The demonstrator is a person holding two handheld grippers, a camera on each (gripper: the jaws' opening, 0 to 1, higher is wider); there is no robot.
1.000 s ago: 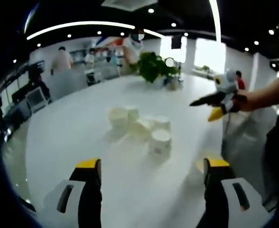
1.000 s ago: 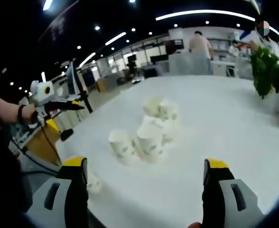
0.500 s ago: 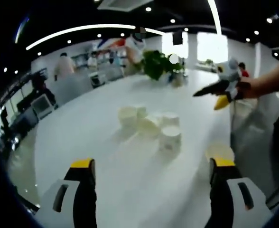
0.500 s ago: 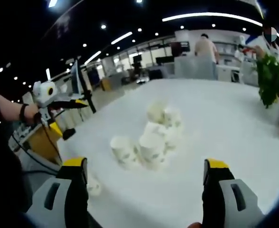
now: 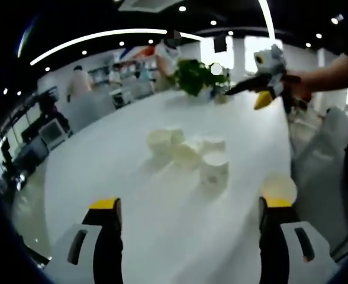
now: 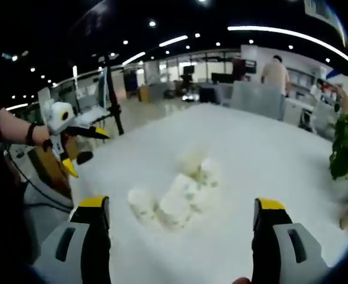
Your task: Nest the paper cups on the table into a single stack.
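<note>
White paper cups (image 5: 189, 155) clustered loose, unstacked, on the table (image 5: 103, 160).

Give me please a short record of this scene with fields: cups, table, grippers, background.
cups: cluster of white paper cups, loose, not yet nested
table: white table
left hand-held gripper: open, holds nothing, short of the cups
right hand-held gripper: open, holds nothing, short of the cups
background: green plant at far table end

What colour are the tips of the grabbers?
Yellow tips on black jaws, clearest in the left gripper view.
</note>
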